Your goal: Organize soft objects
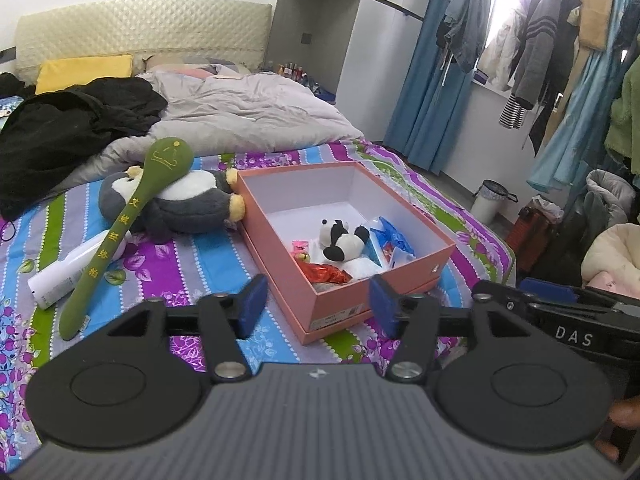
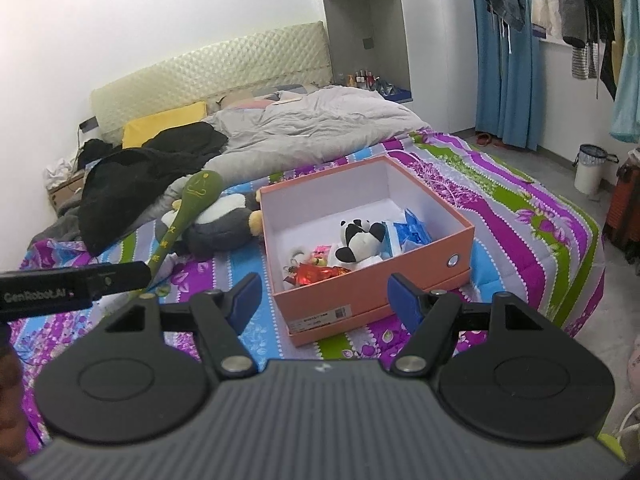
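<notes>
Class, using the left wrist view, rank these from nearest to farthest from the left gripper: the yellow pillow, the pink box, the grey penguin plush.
1. Pink box: straight ahead of the open left gripper, its near corner between the fingertips.
2. Grey penguin plush: farther back, left of the box, under the green paddle.
3. Yellow pillow: far left, against the headboard.

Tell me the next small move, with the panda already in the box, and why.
Probably reach the left hand-held gripper, open and empty, toward the grey penguin plush. It lies outside the pink box, against its left wall, under the green padded paddle, which may need lifting off first.
</notes>
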`<state>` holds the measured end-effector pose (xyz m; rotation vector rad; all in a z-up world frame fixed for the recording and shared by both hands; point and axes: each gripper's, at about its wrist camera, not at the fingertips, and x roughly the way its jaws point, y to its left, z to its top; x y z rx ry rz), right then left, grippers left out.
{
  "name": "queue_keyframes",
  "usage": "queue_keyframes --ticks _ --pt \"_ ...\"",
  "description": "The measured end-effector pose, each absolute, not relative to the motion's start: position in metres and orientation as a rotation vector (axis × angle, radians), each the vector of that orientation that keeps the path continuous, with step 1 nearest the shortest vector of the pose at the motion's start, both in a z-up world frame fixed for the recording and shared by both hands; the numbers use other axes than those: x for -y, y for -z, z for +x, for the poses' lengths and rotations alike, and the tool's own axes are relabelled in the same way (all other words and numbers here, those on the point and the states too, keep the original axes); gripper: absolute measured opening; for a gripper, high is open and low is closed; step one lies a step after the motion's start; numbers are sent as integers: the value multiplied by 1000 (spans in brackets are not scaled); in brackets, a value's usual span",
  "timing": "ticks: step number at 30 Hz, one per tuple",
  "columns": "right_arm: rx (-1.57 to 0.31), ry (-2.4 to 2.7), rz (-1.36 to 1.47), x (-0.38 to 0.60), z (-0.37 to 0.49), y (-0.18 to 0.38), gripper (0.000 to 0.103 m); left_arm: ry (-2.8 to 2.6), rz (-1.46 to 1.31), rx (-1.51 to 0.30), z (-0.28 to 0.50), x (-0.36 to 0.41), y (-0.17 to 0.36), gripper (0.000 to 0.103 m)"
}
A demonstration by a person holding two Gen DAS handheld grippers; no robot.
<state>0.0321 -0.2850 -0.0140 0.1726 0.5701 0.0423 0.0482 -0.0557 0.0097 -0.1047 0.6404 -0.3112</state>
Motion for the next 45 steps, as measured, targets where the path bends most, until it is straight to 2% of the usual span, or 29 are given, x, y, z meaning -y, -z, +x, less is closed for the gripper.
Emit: queue_keyframes --ticks 1,2,3,4,9,45 --pt "-569 -41 167 284 33 14 89 305 -106 -640 49 55 -10 78" --pt "-568 -42 157 284 33 13 94 298 -108 -639 50 55 -10 82" --pt "-566 -43 149 284 34 13 102 292 -112 -637 51 54 -10 89" --pt "-562 -41 145 285 34 13 103 288 -114 -636 51 53 -10 93" --pt "-551 -14 144 289 36 12 103 252 -100 -639 56 50 -10 101" --pt "-555 -22 150 287 38 18 103 255 -49 -675 64 55 -9 102"
